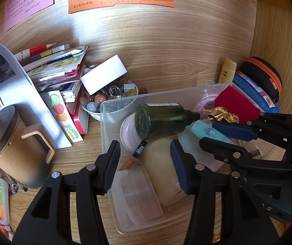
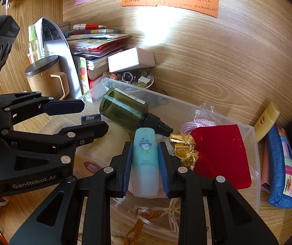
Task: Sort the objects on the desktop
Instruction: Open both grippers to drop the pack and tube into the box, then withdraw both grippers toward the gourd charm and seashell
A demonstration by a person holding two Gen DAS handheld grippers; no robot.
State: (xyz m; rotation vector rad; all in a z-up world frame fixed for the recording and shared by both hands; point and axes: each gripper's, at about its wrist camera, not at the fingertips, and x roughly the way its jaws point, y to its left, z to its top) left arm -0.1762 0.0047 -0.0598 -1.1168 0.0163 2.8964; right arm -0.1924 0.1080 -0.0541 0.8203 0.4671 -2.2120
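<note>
Left wrist: left tongs (image 1: 146, 163) apart over bin (image 1: 113, 102), nothing clamped; cream jar (image 1: 162, 159) between pads, untouched. Green bottle (image 1: 160, 120) lies on its side in bin, base toward camera, cap toward right tongs (image 1: 223, 134).

Right wrist: right tongs (image 2: 144, 163) clamped on tube (image 2: 144, 149), inside bin, just in front of bottle cap. Tube's long axis runs along fingers, teal end pointing away. Likely being lifted out or placed.

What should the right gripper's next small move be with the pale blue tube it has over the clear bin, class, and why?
Probably a short, straight lift. The right gripper is shut on the pale blue tube, whose tip lies beside the green bottle in the crowded clear bin, with the gold ornament close by. Rising first should avoid dragging those neighbours. The left gripper is open, beside a cream object.
</note>
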